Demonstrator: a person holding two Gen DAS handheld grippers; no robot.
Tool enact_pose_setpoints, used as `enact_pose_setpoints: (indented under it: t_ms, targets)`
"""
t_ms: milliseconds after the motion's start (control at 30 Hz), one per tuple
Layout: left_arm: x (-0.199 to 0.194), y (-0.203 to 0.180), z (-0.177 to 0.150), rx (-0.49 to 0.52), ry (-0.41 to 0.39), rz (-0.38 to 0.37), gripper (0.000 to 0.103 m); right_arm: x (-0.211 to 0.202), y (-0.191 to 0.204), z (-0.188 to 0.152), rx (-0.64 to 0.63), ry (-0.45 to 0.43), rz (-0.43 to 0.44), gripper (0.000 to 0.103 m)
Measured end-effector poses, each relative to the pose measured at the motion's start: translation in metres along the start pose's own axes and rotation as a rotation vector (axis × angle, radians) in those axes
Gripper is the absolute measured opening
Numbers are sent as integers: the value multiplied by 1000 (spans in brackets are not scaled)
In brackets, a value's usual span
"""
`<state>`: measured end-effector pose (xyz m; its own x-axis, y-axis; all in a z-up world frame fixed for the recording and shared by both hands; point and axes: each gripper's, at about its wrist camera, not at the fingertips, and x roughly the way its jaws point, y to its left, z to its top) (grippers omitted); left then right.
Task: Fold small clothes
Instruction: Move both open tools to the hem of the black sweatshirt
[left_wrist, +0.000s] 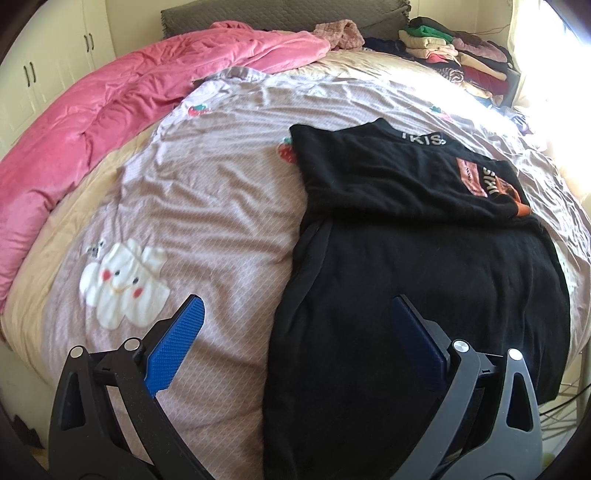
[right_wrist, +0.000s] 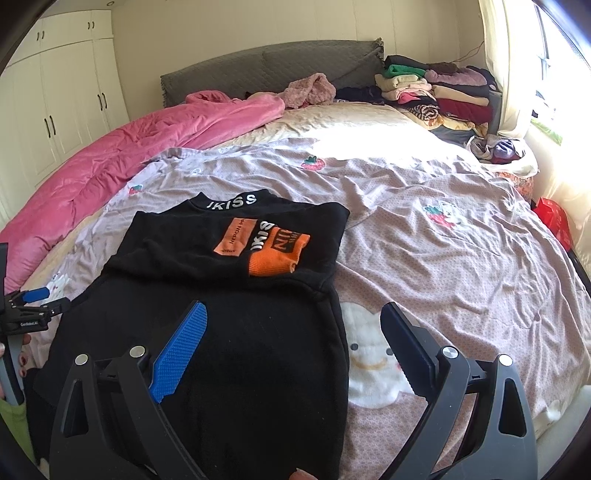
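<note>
Black sweater (right_wrist: 207, 332) at frame centre judged soft, limp, light; take hem corners; both hand-held grippers, left (left_wrist: 295, 343) and right (right_wrist: 295, 343), spread, empty

Matt black knit sweater (right_wrist: 207, 332), wrinkled cotton bedsheet (right_wrist: 461, 266), plush pink quilt (left_wrist: 92, 122), ribbed blue gripper pads (right_wrist: 181, 354)
</note>
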<state>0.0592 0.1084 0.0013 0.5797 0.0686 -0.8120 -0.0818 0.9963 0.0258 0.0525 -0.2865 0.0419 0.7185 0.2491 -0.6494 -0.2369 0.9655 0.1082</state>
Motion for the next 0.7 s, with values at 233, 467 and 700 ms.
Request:
enact_pose_setpoints:
  t_ms: [233, 467, 700]
  targets:
    - [-1, 16, -18, -19, 31, -11, 94, -5, -9, -14, 7, 21, -12, 94]
    - [-1, 26, -35, -30, 57, -39, 94, -5, -14, -30, 4, 50, -7, 94]
    - [-7, 29, -50, -33, 55, -92, 94, -2, -14, -46, -8, 86, 7, 94]
